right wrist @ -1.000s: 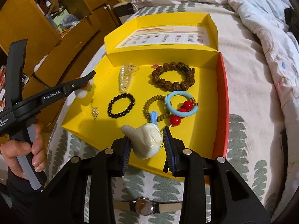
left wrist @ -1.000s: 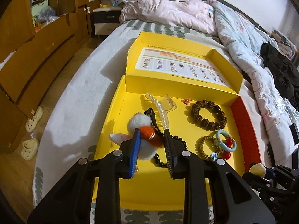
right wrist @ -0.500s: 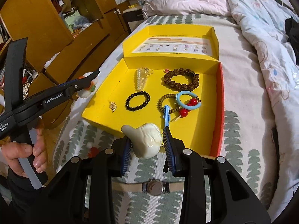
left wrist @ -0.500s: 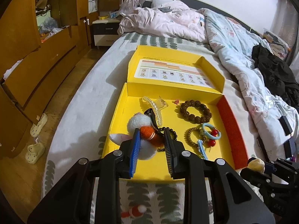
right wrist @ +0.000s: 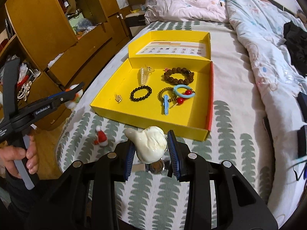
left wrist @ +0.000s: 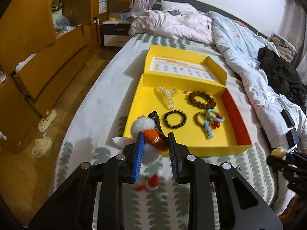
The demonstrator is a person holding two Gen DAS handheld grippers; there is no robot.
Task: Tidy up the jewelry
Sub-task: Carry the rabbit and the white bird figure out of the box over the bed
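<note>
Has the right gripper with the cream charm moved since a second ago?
Yes. The right gripper has pulled back from the yellow box; its cream charm now hangs over the bedspread.

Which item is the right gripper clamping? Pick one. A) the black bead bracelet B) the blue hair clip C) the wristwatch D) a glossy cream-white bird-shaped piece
D: in the right wrist view the right gripper has its blue pads pressed on the cream-white bird-shaped piece, while the black bead bracelet and blue hair clip lie in the yellow box and the wristwatch lies on the bedspread below.
</note>
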